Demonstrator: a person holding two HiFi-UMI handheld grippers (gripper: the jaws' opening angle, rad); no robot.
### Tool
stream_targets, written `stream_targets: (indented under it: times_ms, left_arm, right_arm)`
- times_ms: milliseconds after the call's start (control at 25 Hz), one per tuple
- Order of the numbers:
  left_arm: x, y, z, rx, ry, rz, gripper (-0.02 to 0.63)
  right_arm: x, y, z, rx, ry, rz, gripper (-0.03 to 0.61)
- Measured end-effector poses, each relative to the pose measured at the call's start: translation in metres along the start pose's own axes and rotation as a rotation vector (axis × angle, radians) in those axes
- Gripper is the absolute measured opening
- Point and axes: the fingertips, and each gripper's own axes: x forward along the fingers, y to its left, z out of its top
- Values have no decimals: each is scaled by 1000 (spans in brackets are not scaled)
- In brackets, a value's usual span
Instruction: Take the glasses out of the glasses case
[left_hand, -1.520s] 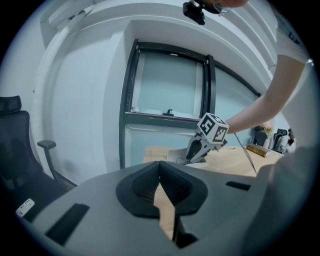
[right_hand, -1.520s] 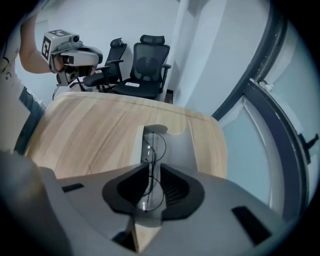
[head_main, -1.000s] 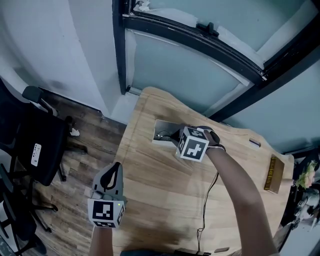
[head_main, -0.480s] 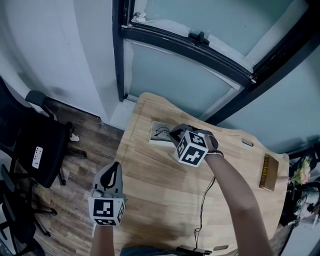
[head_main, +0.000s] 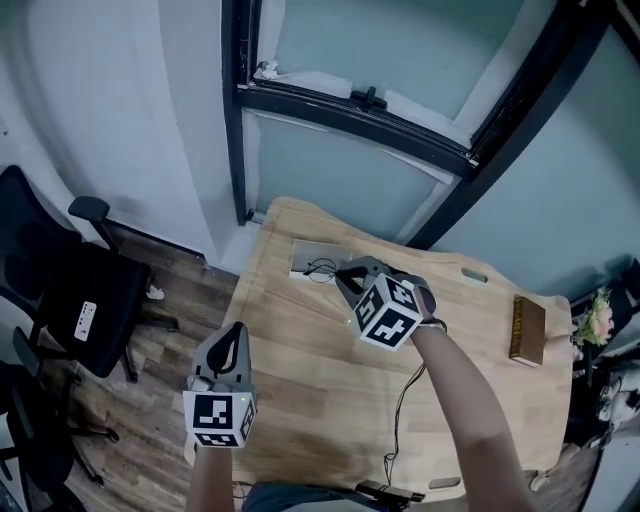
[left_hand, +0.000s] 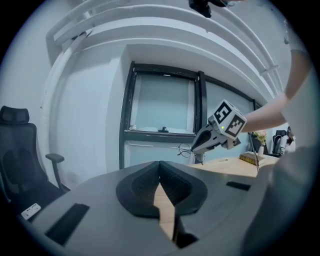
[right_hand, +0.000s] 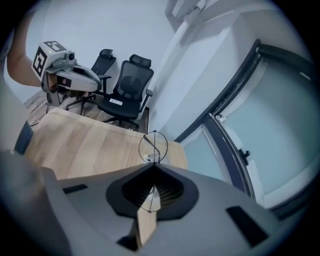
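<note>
My right gripper (head_main: 341, 272) hangs above the far part of the wooden table (head_main: 300, 380), shut on thin wire-rimmed glasses (head_main: 320, 268). In the right gripper view one round lens rim of the glasses (right_hand: 153, 145) sticks out past the closed tips of the right gripper (right_hand: 152, 168). The flat grey glasses case (head_main: 303, 258) lies on the table just left of and below the glasses. My left gripper (head_main: 232, 332) is shut and holds nothing; it hovers over the table's left edge, well short of the case. In the left gripper view the left gripper (left_hand: 160, 165) points at the right gripper (left_hand: 199, 146) and the glasses (left_hand: 185, 150).
A brown book (head_main: 526, 330) lies near the table's right edge. A thin black cable (head_main: 404, 390) runs down the table from the right hand. A black office chair (head_main: 75, 295) stands on the floor to the left. A black-framed window (head_main: 360, 105) is beyond the table.
The right gripper has risen from the case with the glasses in its jaws. The head view has tilted, so the table sits lower and smaller. The left gripper has stayed still.
</note>
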Motion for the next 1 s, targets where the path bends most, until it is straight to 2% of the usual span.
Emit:
stream_targets:
  times_ms: [120,320,680,1000]
  left_arm:
    - [-20,-10,11,15,-28,0,15]
    - [-49,-29,29,51,-69,-6,15]
    - [-93,-59,64,116,-155,-24,15]
    - [-123,-83,98,176,-246,-36,15]
  right_arm:
    - [-33,17,10,61,-57,-50,15]
    - [-97,42,20,239,-200,-156,15]
    - [-200,70,16,491,-421,-346,15]
    - [-270,95,8,613,-557,-490,15]
